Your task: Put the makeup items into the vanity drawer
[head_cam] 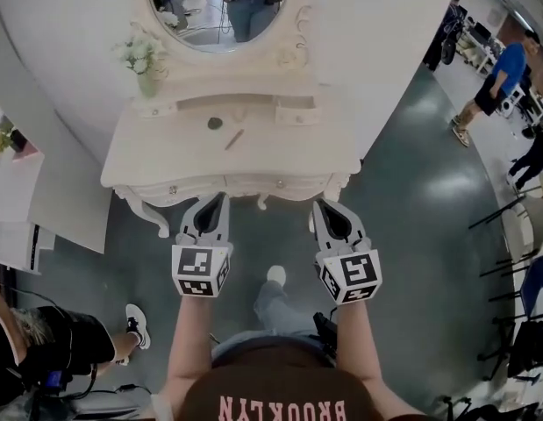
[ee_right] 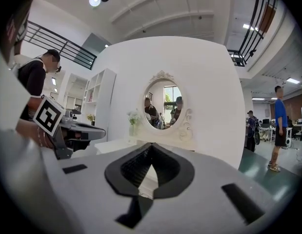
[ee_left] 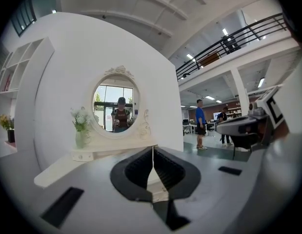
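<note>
At the far left a bystander's black sleeve shows above the grey floor. On the white vanity, a vase of white flowers stands on the raised back shelf, left of the oval mirror. That shelf has two small drawers, both closed, so what is in them cannot be seen. The wide front drawer under the tabletop, with two knobs, is also closed.

The makeup items lie on the open tabletop in front of the mirror, near the centre and just beside each other without touching. The left one is a round compact, small, dark grey and lying flat. To its right is a makeup pencil, slim and brownish. Its long axis runs on a slant, the near end toward the left and the far end toward the right and the mirror. Which end is the tip is too small to tell.

The left gripper is held at the vanity's front edge, pointing toward the mirror. Its jaws are pressed together with nothing between them. The right gripper, beside it and apart from it, points the same way, and its jaws likewise meet at the tips and are empty. Both are well short of the two items. At the far right a person in a blue shirt stands on the floor.
</note>
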